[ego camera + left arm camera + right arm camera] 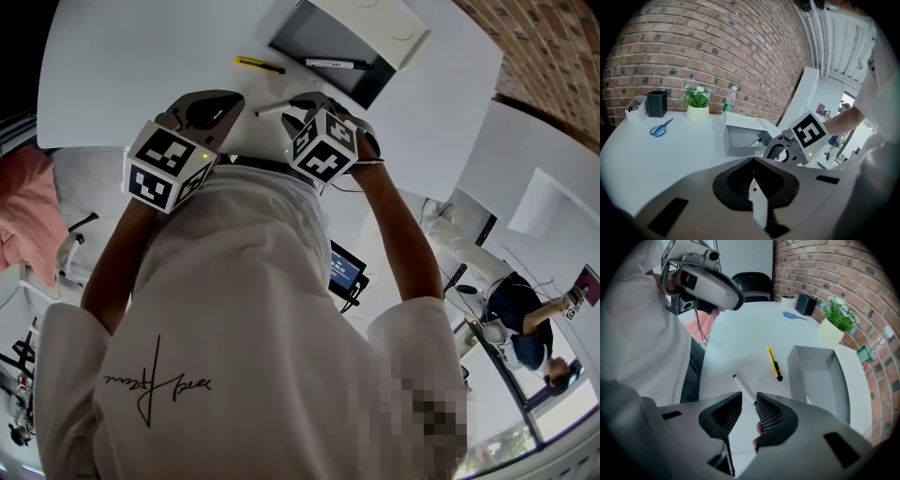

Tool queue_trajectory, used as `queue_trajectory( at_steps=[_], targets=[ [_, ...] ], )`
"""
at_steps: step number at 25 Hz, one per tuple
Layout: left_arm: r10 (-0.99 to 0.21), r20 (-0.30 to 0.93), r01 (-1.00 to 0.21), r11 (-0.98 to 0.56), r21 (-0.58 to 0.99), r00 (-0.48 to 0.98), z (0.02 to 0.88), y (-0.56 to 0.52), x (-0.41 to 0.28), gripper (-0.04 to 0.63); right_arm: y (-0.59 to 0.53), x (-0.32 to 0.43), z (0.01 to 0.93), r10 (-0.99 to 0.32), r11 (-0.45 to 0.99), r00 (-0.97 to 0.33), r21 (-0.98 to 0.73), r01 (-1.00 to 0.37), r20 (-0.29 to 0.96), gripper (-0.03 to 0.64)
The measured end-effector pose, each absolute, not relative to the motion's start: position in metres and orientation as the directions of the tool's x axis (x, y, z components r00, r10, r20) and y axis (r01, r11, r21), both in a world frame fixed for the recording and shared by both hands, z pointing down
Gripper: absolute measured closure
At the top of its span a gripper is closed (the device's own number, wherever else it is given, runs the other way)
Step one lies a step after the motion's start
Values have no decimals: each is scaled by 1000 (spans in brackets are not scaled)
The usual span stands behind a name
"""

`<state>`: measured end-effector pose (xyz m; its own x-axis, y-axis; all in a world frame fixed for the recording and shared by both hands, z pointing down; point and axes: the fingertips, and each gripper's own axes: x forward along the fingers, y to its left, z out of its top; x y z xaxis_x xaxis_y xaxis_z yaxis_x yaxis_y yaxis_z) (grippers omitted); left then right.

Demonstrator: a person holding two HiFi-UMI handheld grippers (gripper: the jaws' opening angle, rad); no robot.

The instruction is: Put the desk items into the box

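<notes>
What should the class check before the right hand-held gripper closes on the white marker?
1. Right hand-held gripper jaws apart: ok.
2. White marker running in between those jaws: ok.
3. Yellow cutter lying apart from the marker: ok.
4. Box open to receive it: ok.
5. Left hand-held gripper shut on nothing, out of the way: ok.
6. Marker's cap firmly on: cannot tell.

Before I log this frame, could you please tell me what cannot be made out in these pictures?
Right gripper view: whether the white marker touches a pad of the right tongs; its near end disappears between the open jaws.
Head view: the far end of the box, cut off by the top edge.
Left gripper view: what the black holder contains, too small and dark.
</notes>
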<state>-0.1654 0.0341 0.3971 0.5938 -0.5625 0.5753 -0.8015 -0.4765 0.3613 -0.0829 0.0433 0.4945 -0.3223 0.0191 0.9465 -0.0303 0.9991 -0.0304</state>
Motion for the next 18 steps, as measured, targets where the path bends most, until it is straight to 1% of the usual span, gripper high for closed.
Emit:
queue_trajectory(
  at_steps=[4, 9, 16, 18],
  targets=[
    [-559, 579, -801, -478, 359, 593, 399, 36, -163, 591, 43, -81, 506, -4, 997, -273, 23, 67, 962, 505],
    [-558, 582, -803, -478, 357, 591, 400, 38, -163, 591, 46, -76, 520, -23, 986, -221, 59, 157, 975, 505],
    [-550, 589, -802, -471, 366, 592, 405, 44, -163, 591, 50, -78, 532, -44, 957, -193, 97, 272, 980, 505],
    [-548, 594, -805, -469, 364, 588, 406, 45, -165, 589, 51, -82, 534, -45, 953, -192, 100, 285, 980, 505]
  ],
)
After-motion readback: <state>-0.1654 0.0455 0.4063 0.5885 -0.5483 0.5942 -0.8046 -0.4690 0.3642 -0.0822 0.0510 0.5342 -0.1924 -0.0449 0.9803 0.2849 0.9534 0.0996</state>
